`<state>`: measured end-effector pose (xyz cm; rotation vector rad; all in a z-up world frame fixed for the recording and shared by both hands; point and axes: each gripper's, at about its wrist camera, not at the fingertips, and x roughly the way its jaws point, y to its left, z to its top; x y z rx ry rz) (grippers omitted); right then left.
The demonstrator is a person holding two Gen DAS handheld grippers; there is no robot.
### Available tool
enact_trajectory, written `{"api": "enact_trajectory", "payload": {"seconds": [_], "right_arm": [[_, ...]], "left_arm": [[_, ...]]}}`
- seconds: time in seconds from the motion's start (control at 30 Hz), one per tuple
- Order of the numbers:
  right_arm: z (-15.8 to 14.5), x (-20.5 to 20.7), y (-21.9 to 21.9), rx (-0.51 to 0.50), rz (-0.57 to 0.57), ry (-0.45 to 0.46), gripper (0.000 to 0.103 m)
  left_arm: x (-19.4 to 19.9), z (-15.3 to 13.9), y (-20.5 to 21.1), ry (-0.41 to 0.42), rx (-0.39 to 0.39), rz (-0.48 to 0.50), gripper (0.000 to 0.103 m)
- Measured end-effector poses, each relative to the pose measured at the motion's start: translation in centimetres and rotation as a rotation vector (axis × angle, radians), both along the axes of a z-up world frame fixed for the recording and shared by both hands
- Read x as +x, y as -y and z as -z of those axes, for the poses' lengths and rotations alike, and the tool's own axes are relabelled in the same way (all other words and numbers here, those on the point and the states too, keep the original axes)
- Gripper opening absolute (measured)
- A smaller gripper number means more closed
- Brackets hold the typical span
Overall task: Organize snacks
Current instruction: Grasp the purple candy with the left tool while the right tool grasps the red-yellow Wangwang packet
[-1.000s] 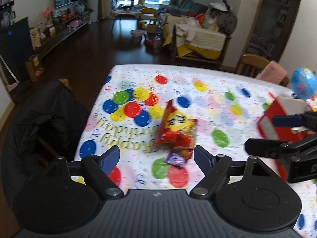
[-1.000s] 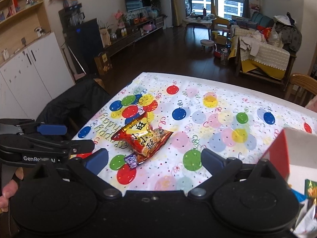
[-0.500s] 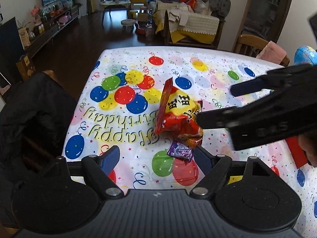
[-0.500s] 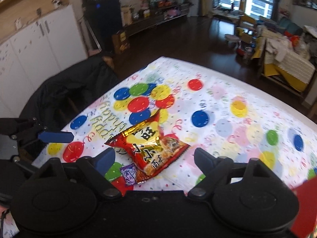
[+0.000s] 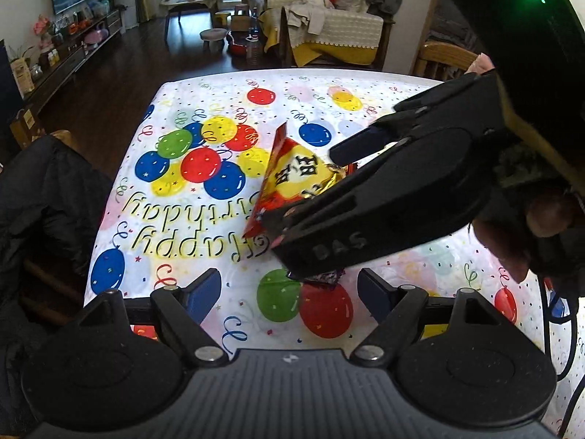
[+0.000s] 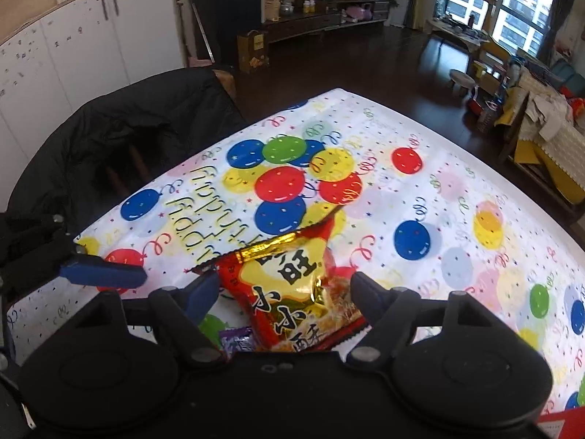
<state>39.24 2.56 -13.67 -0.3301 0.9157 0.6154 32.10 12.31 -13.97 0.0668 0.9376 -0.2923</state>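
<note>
Two grippers hang over the balloon tablecloth (image 6: 457,197). The right gripper (image 6: 285,289) straddles the red-and-gold snack bag (image 6: 292,292), its jaws closing though seemingly not yet pressing. The left gripper (image 5: 289,292) stands apart, empty. Only the right view shows the purple packet (image 6: 237,342) clearly. Cloth beyond lies bare to its edge.
</note>
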Motion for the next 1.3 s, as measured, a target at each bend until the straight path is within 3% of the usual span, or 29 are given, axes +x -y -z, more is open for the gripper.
{"api": "enact_trajectory", "payload": {"seconds": [0.27,0.37,0.43,0.63,1.03,1.17,1.3], "right_arm": [[0.6,-0.1,-0.4,-0.024,-0.032,0.035,0.080],[1.1,0.1,-0.4,-0.063,-0.011,0.049,0.075],[1.3,0.2,0.0,-0.070,0.016,0.059,0.062],[0.8,0.4,2.0,-0.029,0.097,0.037,0.053],[-0.3,-1.0,7.1,0.053,0.281,0.002,0.051],[-0.5,-1.8,8.0,0.083,0.332,-0.002,0.051],[-0.6,-2.5,8.5,0.092,0.356,-0.004,0.051]], "left_arm": [[0.4,0.5,0.3,-0.016,0.003,0.009,0.082],[0.5,0.6,0.3,-0.014,0.006,0.008,0.082],[0.7,0.7,0.4,-0.012,0.010,0.004,0.082],[1.3,1.1,0.8,-0.011,0.009,0.015,0.082],[2.5,2.6,2.4,-0.005,0.021,0.054,0.080],[2.8,3.4,2.7,-0.022,0.042,0.053,0.065],[2.5,3.9,3.1,0.002,0.076,0.055,0.060]]}}
